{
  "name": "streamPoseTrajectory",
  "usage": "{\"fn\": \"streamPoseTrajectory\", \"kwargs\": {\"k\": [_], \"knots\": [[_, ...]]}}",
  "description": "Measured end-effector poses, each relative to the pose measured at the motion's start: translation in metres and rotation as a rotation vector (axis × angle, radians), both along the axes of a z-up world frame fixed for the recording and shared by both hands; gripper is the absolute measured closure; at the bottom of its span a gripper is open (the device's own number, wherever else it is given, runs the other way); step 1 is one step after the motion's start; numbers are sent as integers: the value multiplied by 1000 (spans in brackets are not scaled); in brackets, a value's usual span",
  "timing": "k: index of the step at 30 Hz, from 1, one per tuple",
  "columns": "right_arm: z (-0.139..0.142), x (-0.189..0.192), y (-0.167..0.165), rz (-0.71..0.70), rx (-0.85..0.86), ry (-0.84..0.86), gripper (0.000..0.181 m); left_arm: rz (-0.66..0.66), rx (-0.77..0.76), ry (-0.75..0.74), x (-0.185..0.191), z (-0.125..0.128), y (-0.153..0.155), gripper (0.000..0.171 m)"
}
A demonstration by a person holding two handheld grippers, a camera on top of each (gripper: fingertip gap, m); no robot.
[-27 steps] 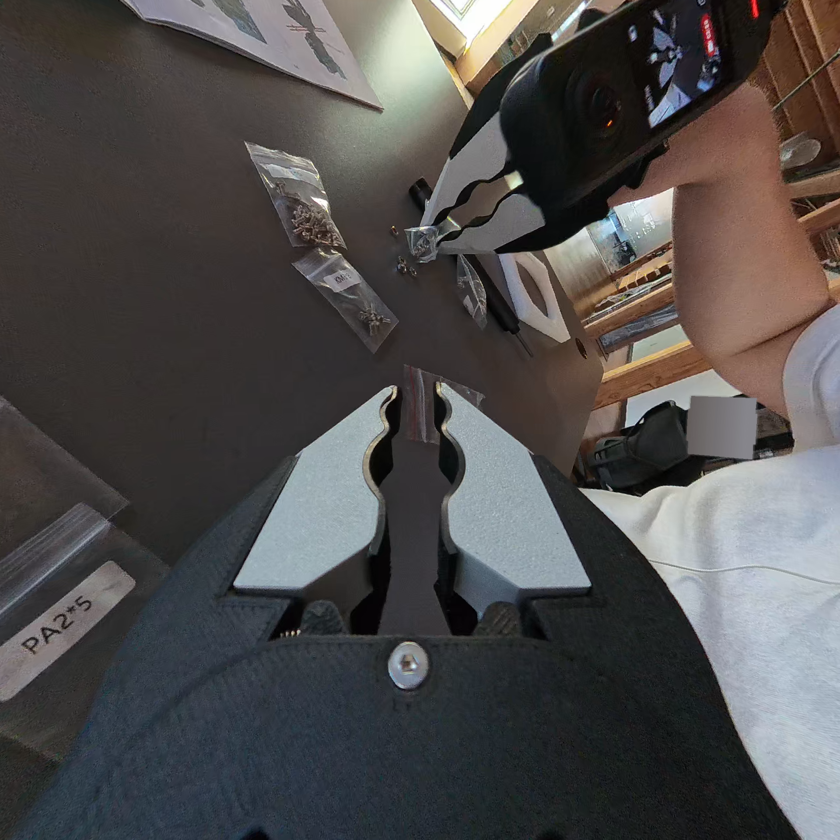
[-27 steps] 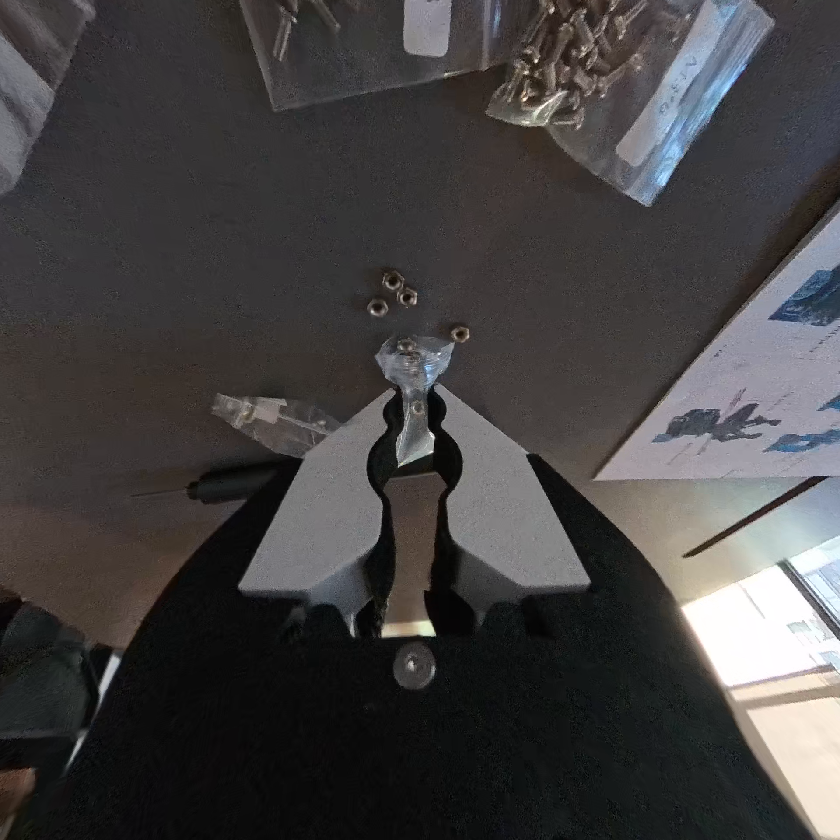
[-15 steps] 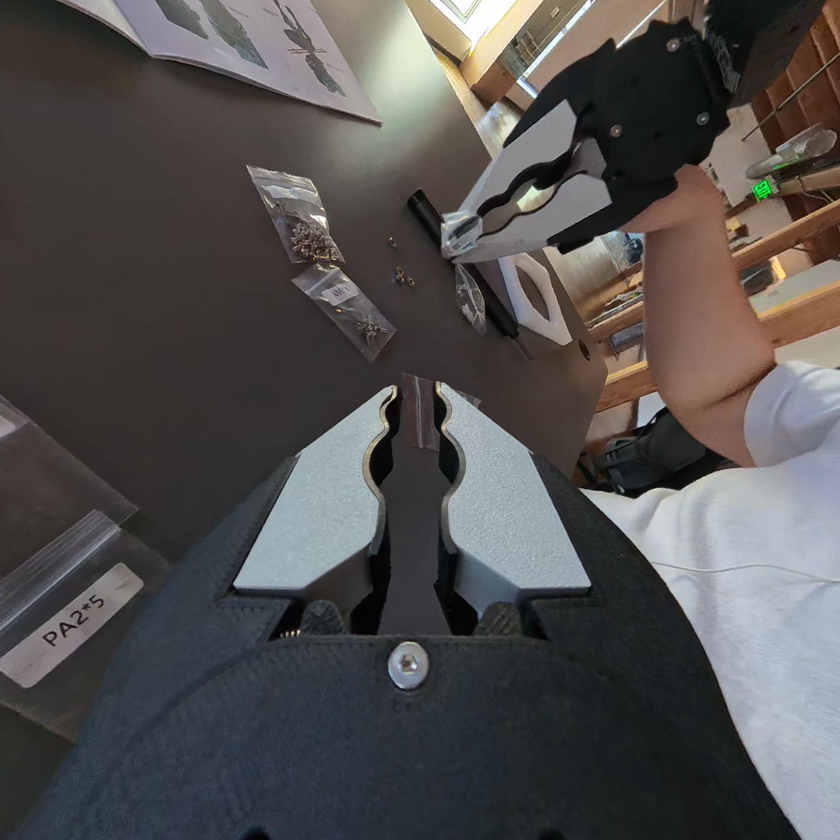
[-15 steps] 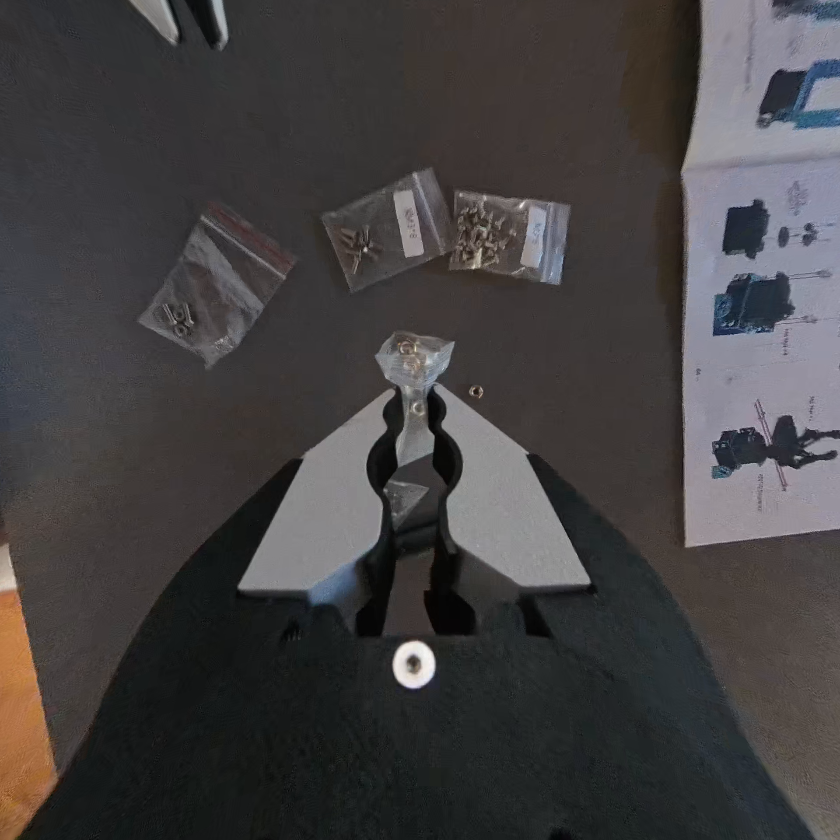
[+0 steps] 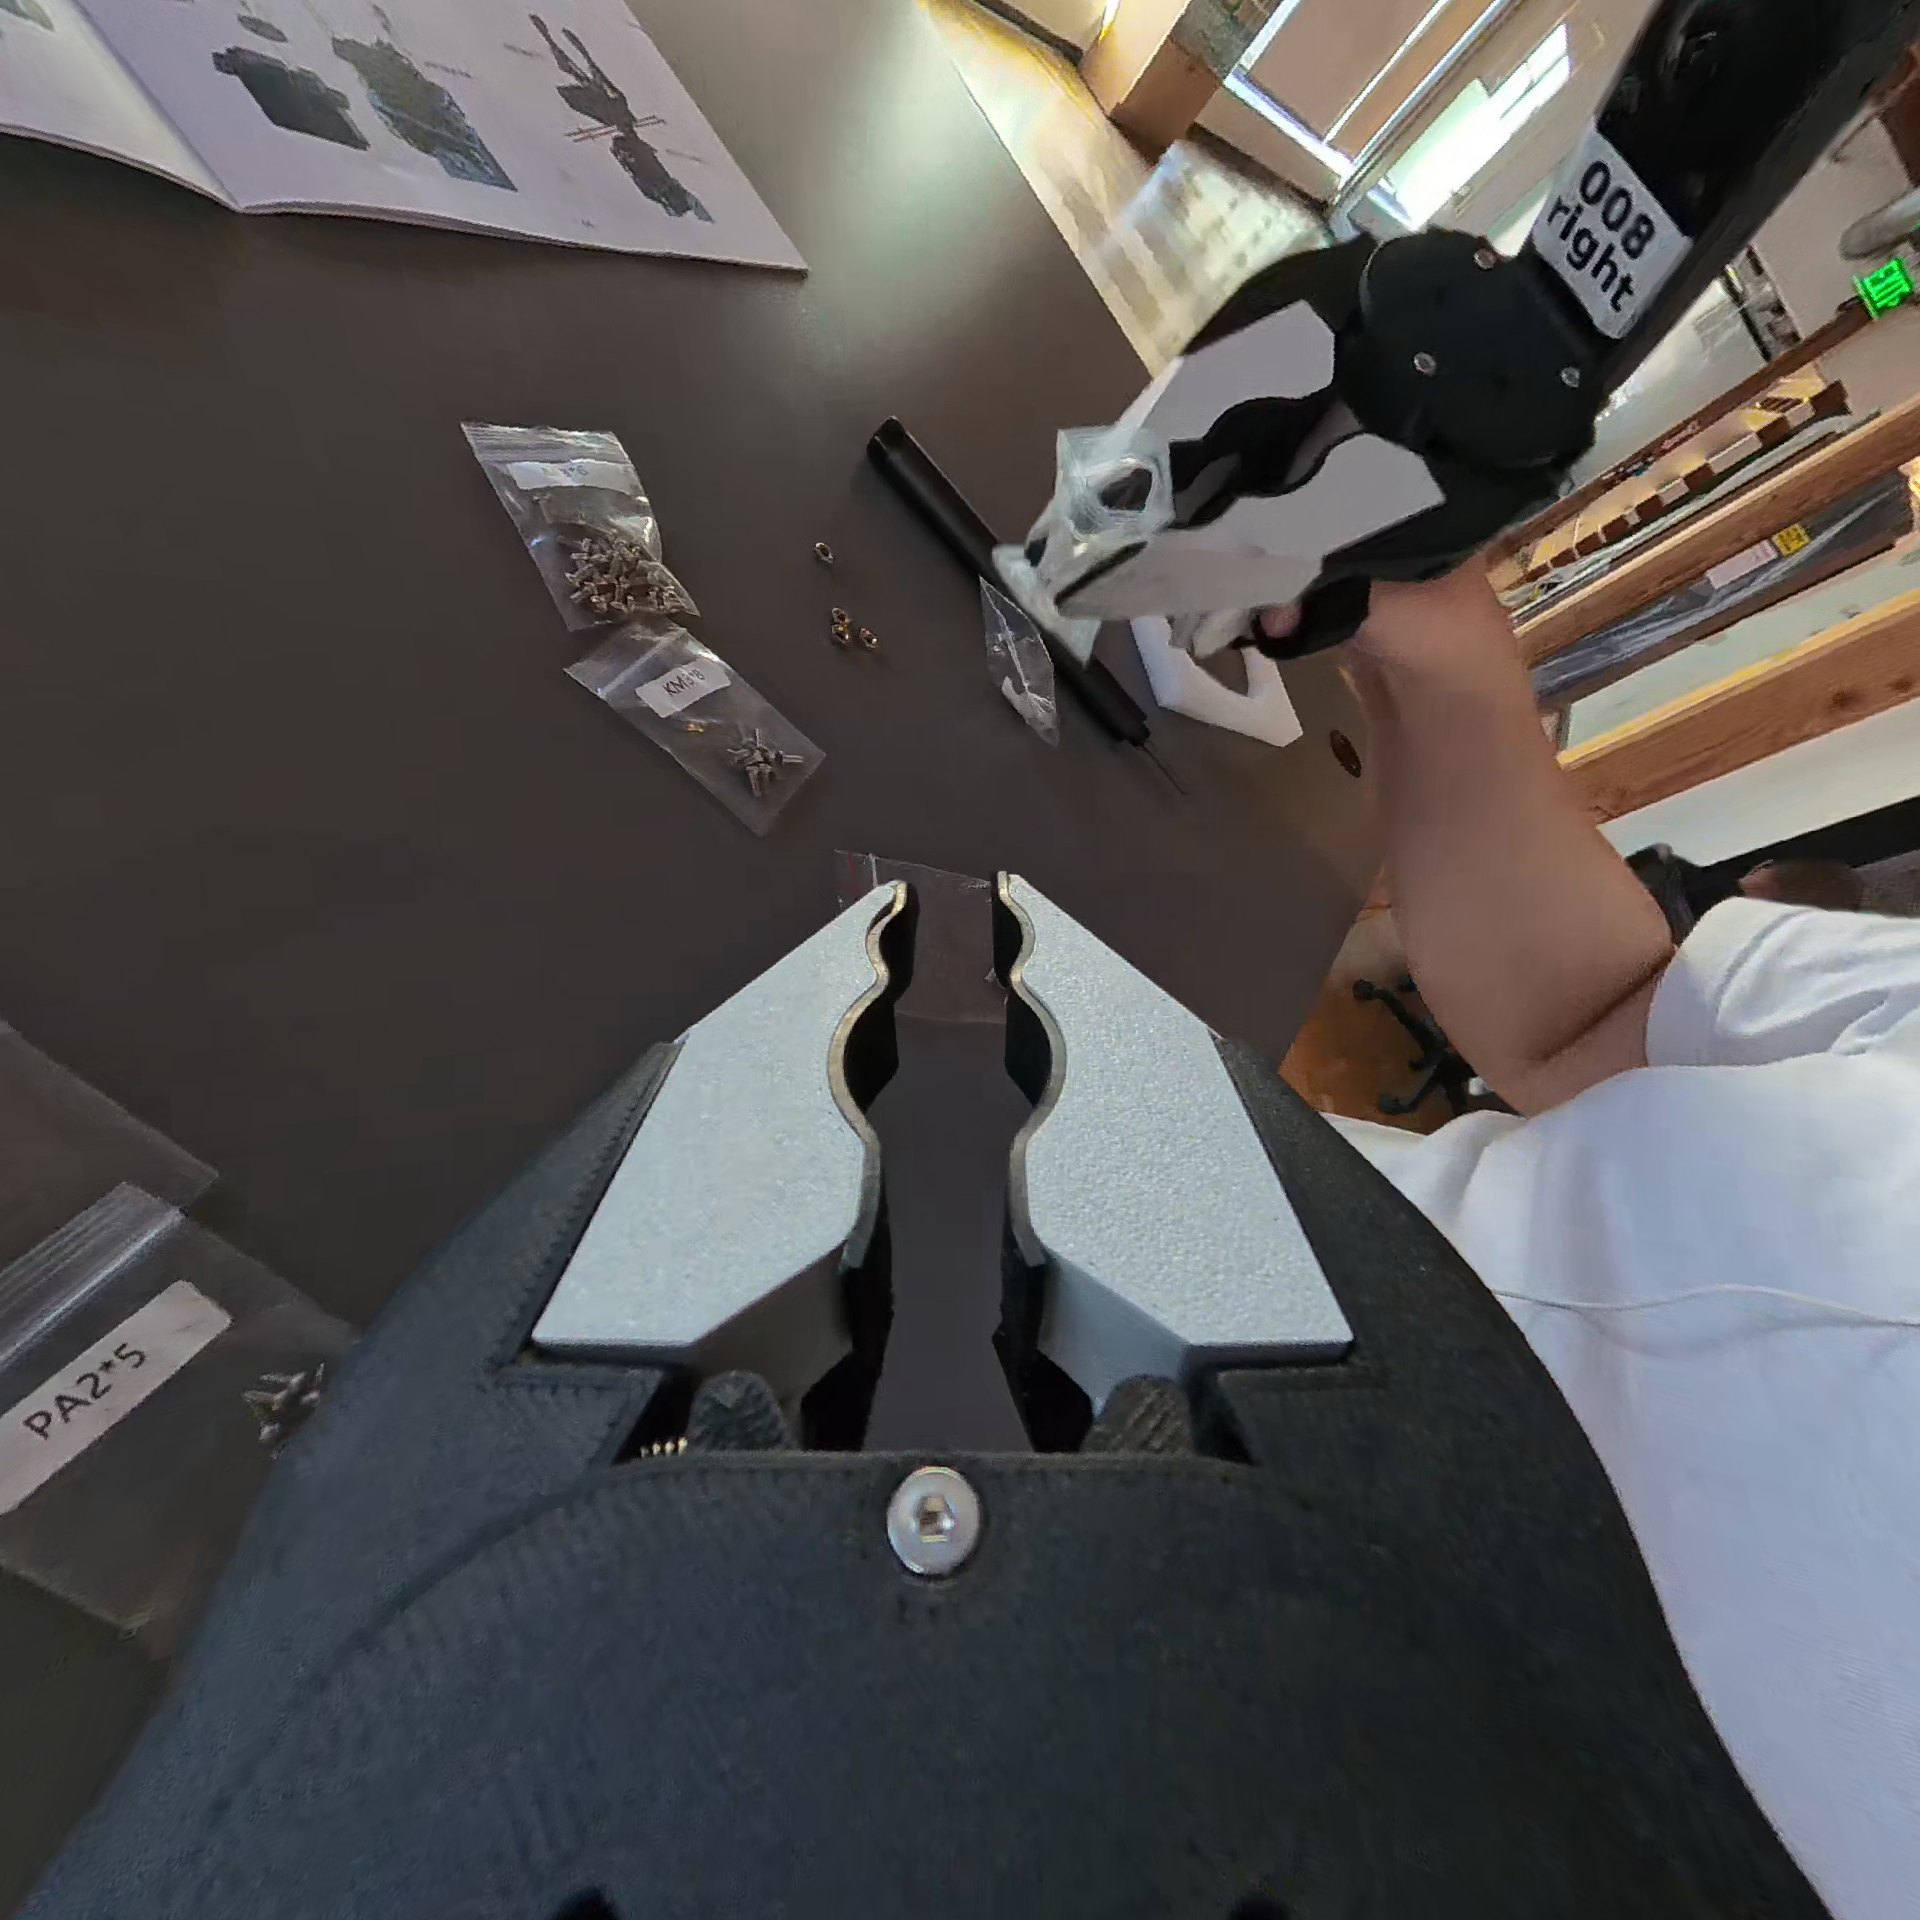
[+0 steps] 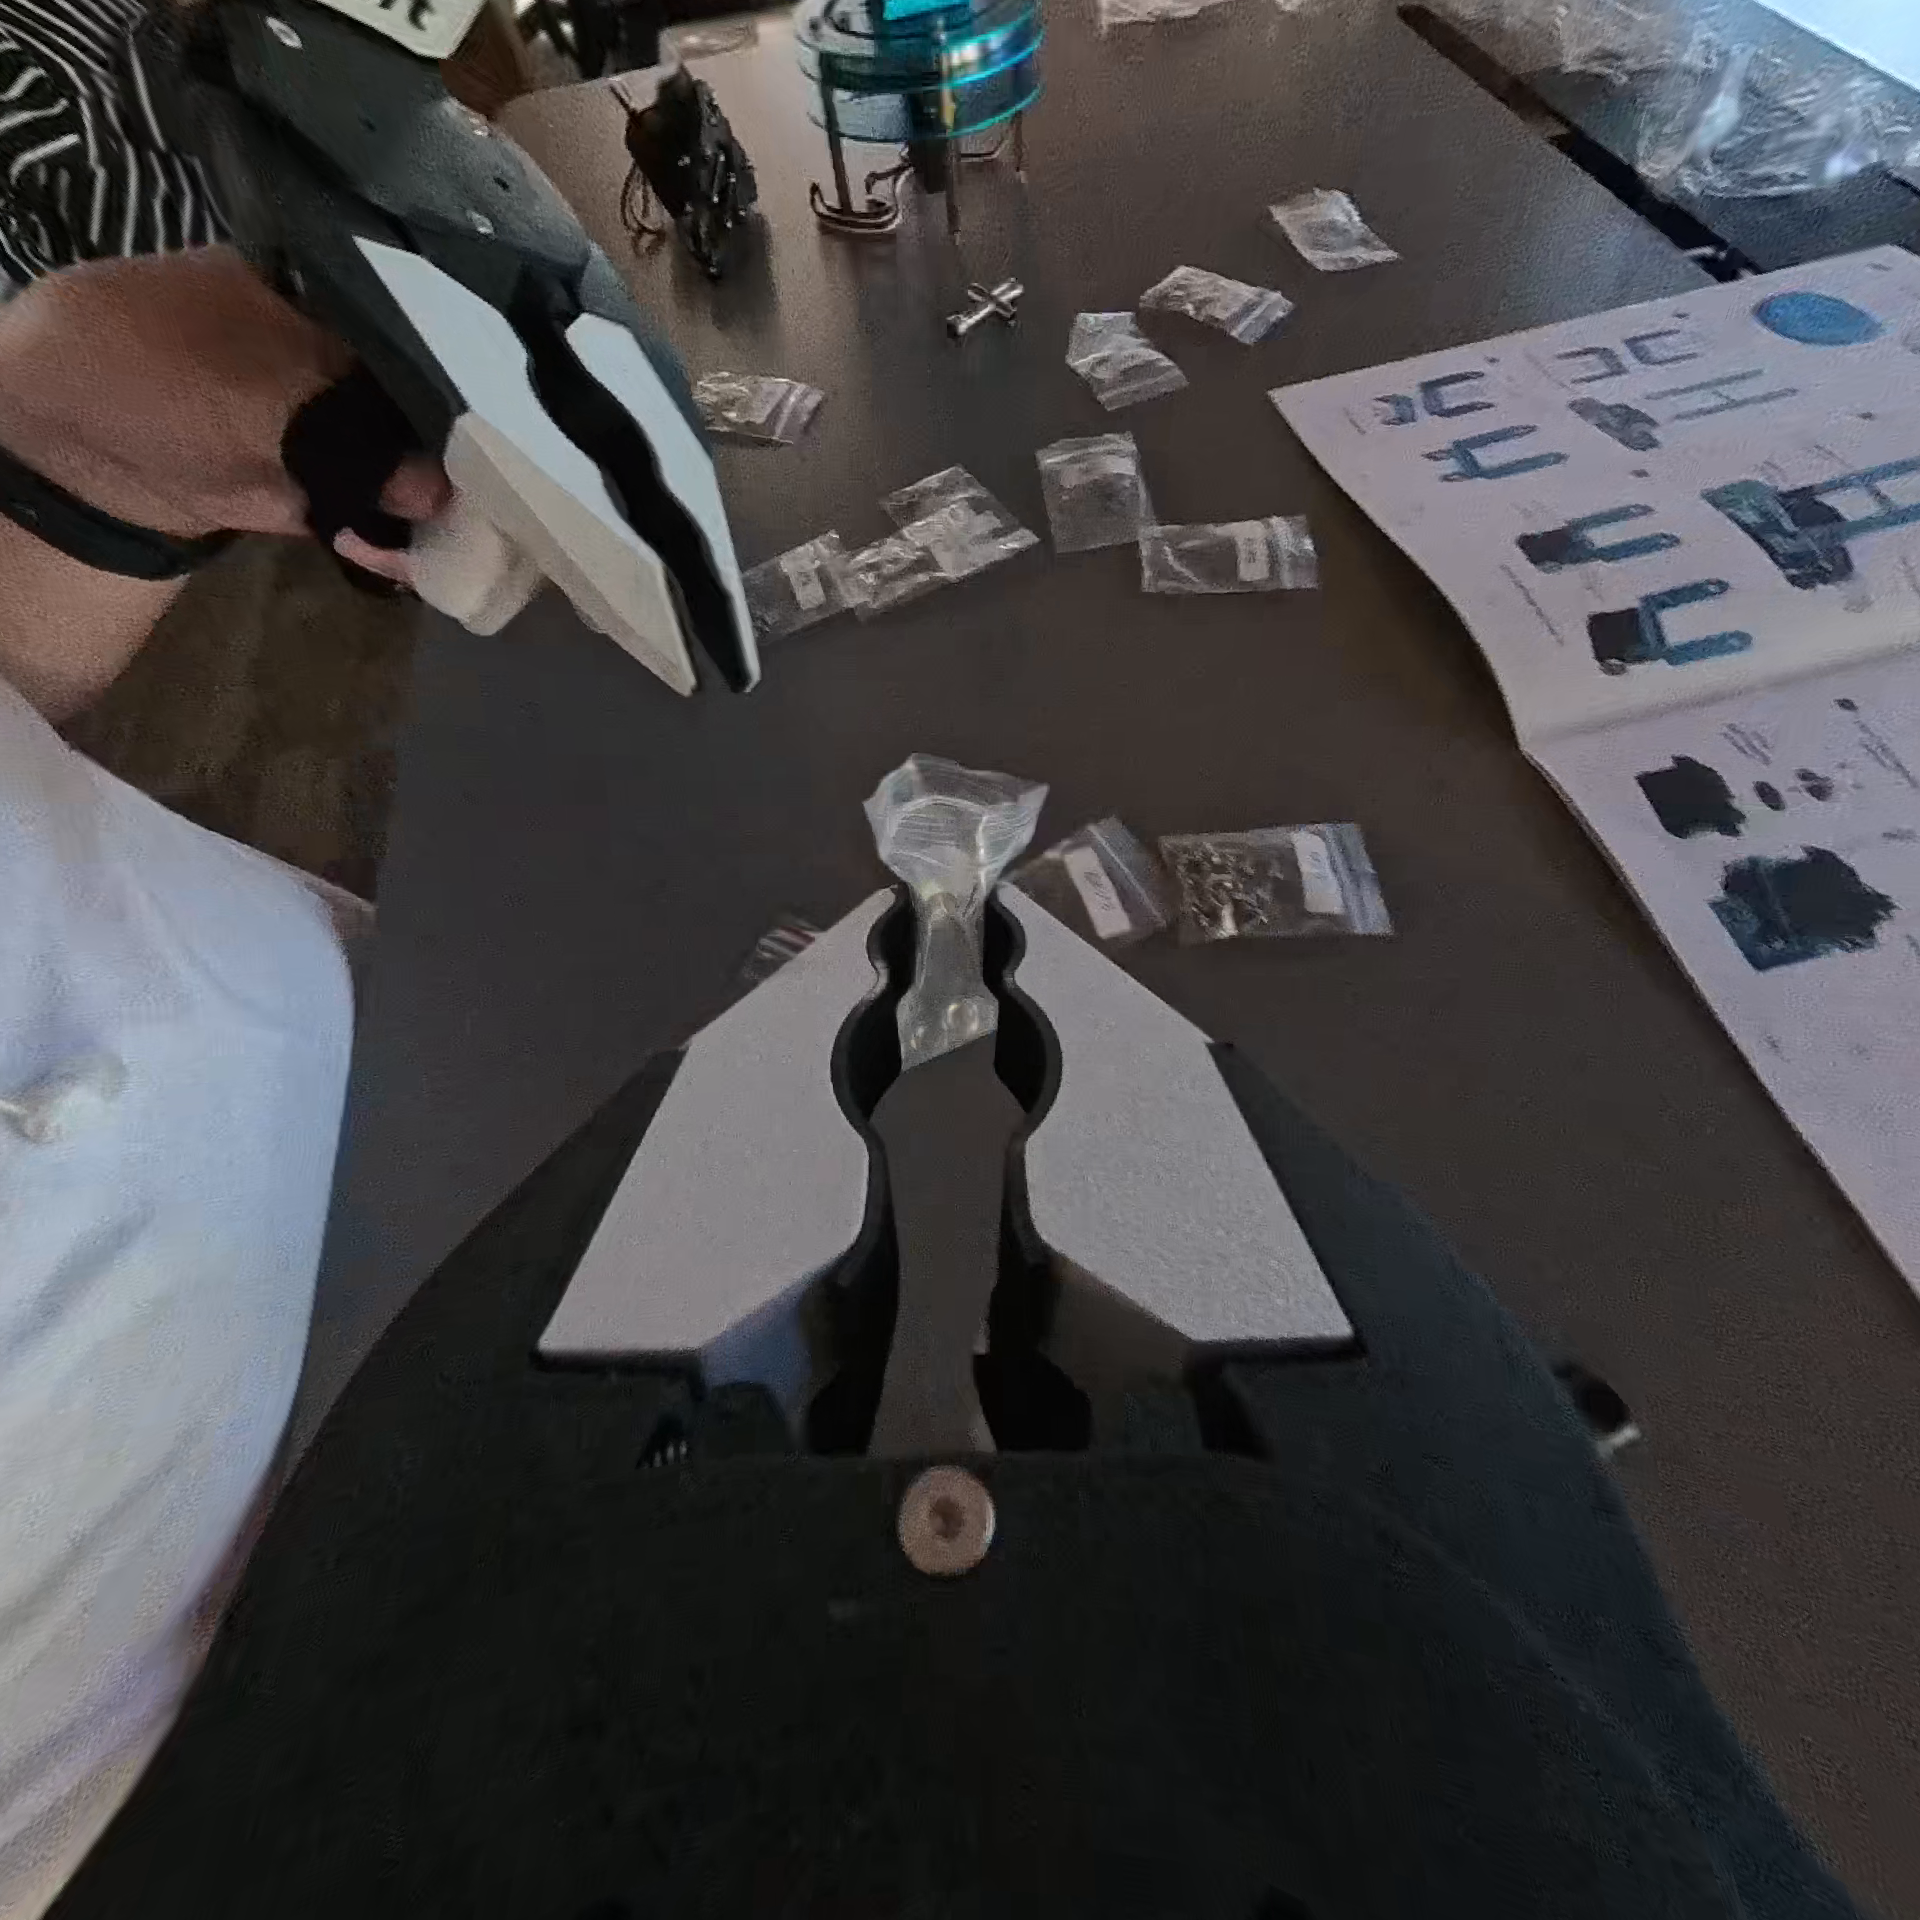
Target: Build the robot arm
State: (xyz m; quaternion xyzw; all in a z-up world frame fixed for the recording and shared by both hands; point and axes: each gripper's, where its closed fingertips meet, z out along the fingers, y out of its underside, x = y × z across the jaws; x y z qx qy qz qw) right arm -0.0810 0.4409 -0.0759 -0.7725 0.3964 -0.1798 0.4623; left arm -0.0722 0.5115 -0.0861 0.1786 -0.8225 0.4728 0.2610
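Observation:
My right gripper [image 6: 948, 899] is shut on the neck of a small clear plastic bag [image 6: 956, 821] with a few metal nuts in it, and holds it in the air above the dark table [image 6: 1143, 707]. The left wrist view shows this gripper [image 5: 1055, 520] raised at the upper right with the bag [image 5: 1101, 488] in its tips. My left gripper [image 5: 949, 891] is empty, its jaws nearly together, hovering over a small red-striped clear bag [image 5: 940, 935] that lies on the table. It shows at the upper left of the right wrist view [image 6: 717, 681].
Loose nuts [image 5: 852, 629], a black screwdriver [image 5: 935, 499], a white foam piece [image 5: 1226, 686] and screw bags [image 5: 608, 530] lie ahead. An open booklet [image 6: 1662, 571], several small bags [image 6: 1226, 556], a cross wrench [image 6: 982, 307] and a blue-disc assembly [image 6: 925, 62] lie farther off. The person's white shirt [image 5: 1662, 1247] is at the right.
My right gripper has lifted the small bag up off the table, away from the loose nuts, and swung to face across the table. My left gripper has hardly moved.

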Motion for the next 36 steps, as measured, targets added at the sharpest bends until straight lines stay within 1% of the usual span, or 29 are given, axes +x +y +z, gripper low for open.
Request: {"fn": "streamPoseTrajectory", "kwargs": {"k": [2,4,5,8,9,11,15,18,20,22,24,26,28,30,33,35,36], "knots": [[-9,5,31,25,-89,15,170,20,-1,-6,5,3,9,158],[-22,16,60,16,-176,39,168,49,7,-19,14,4,23,157],[-28,24,72,-10,-187,67,168,67,15,-27,20,5,32,157],[-42,46,104,-92,-128,173,166,133,28,-35,43,7,65,156],[-45,54,109,-122,-130,175,165,153,32,-38,51,8,77,156],[-56,64,114,-156,-190,194,164,187,46,-50,65,9,100,156],[-78,72,127,-177,-255,246,158,217,66,-67,88,10,135,156],[-85,72,135,-189,-225,263,154,214,57,-71,97,13,145,156],[-82,70,135,-195,-207,246,152,207,37,-72,99,16,146,156],[-74,66,132,-186,-193,198,141,200,16,-74,99,18,146,156],[-64,58,122,-199,-172,148,138,192,-7,-67,98,18,144,156],[-43,47,110,-214,-118,52,138,186,-28,-54,97,19,139,156],[-21,32,83,-276,-89,-43,139,179,-41,-45,95,19,132,156],[-2,9,39,-379,-108,-113,140,170,-43,-47,90,20,123,156],[22,-45,-45,-545,-194,-142,140,172,-50,-68,84,23,108,156],[28,-89,-100,-626,-245,-114,147,178,-64,-75,77,26,93,156],[26,-110,-123,-640,-263,-83,151,184,-68,-79,73,27,84,156]]}}
